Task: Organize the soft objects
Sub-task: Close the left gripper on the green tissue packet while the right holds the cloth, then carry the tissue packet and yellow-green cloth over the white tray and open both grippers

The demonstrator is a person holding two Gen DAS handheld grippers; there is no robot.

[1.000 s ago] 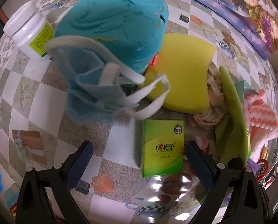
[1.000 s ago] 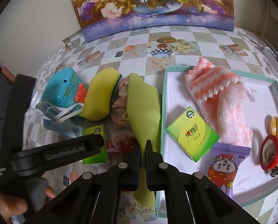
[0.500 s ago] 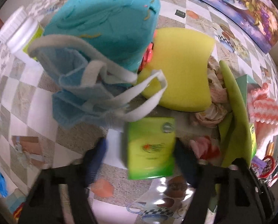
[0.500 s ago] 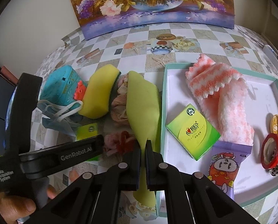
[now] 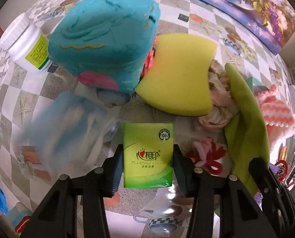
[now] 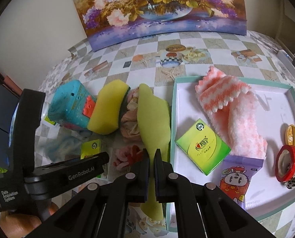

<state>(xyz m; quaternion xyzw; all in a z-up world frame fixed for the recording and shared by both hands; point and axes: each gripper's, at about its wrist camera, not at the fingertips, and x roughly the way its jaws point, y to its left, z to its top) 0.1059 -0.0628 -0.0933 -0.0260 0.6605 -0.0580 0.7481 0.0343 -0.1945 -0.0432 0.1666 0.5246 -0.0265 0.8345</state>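
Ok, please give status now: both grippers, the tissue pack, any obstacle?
Left hand-held gripper shut on tissue pack. Right hand-held gripper shut on green cloth. Blue mask beside the pack, blurred.

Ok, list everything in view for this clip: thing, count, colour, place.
tissue pack: 1, green, between the left fingers
second tissue pack: 1, green, in the tray
tray: 1, teal rim, white inside, right
fluffy cloth: 1, pink-white, in tray
sponge: 1, yellow, centre
toy: 1, teal, beside sponge
green cloth: 1, lime, left of tray
bottle: 1, white, far left
left gripper: shut on pack
right gripper: black, pinching green cloth
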